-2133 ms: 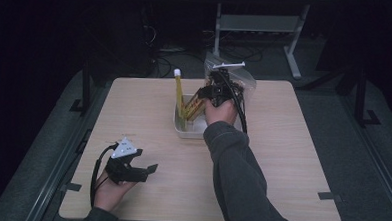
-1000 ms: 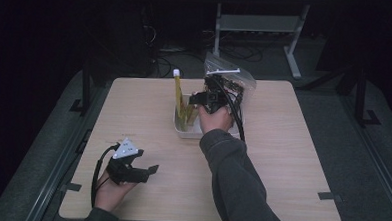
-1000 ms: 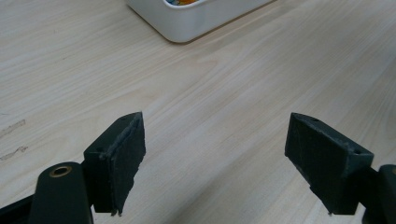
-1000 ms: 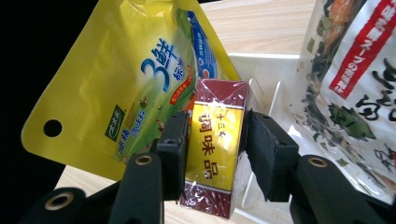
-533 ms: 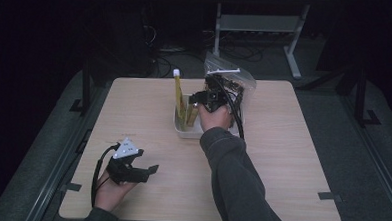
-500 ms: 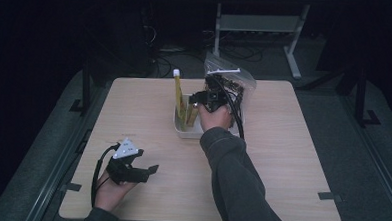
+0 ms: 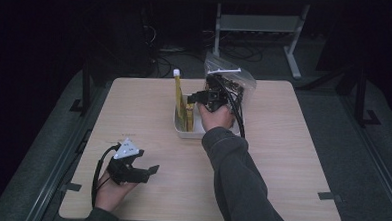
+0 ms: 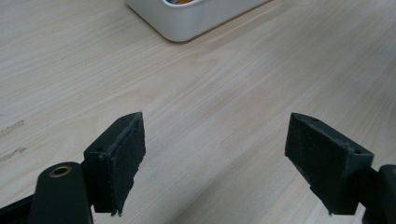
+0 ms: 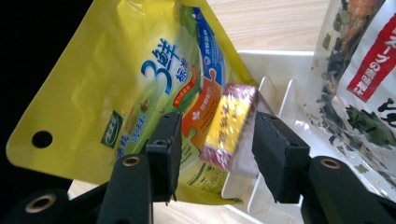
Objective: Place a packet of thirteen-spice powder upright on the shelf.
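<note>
A white bin (image 7: 193, 133) stands mid-table with a tall yellow pouch (image 7: 180, 102) upright in it. My right gripper (image 7: 197, 96) reaches into the bin from the right. In the right gripper view its jaws (image 9: 218, 122) have just been opening. A small yellow and purple wrapped block (image 9: 231, 121) sits between them, leaning on the yellow pouch (image 9: 140, 79), with a gap at the left pad. My left gripper (image 7: 151, 172) rests at the table's near left, and its jaws (image 8: 212, 158) stand wide open over bare wood.
A clear bag of dark dried food (image 7: 235, 82) leans at the bin's far right side, close to my right jaw (image 9: 359, 70). The bin's white wall (image 9: 280, 60) lies behind the block. The bin's corner (image 8: 196, 18) shows ahead of the left gripper.
Since the earliest frame the right hand has edged slightly left toward the pouch. Over the last second both hands keep still.
</note>
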Available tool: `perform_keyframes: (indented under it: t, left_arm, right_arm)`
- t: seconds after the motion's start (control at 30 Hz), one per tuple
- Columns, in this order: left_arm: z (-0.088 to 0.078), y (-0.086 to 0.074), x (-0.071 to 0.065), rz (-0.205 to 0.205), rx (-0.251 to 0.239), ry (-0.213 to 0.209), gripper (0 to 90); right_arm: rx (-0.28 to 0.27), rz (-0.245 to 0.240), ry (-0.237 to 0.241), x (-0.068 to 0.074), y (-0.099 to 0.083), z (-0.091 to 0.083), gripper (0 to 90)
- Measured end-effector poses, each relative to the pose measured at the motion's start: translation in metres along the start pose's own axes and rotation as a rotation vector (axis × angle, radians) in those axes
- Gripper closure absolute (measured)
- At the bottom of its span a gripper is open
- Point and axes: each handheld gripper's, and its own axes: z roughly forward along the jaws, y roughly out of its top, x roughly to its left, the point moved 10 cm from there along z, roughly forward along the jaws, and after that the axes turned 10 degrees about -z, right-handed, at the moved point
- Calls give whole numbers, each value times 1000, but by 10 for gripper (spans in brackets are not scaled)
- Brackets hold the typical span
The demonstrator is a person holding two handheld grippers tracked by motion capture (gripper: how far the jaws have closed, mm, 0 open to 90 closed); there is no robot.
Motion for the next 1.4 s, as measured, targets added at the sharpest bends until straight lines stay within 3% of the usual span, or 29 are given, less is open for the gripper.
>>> perform_keyframes:
  t: [0.53, 1.4]
  left_arm:
    - [1, -2, -1, 7, 9, 1, 196]
    - [2, -5, -1, 6, 13, -12, 194]
  right_arm:
    - [-37, -3, 133, -3, -13, -28, 420]
    - [-55, -3, 188, -21, -38, -56, 387]
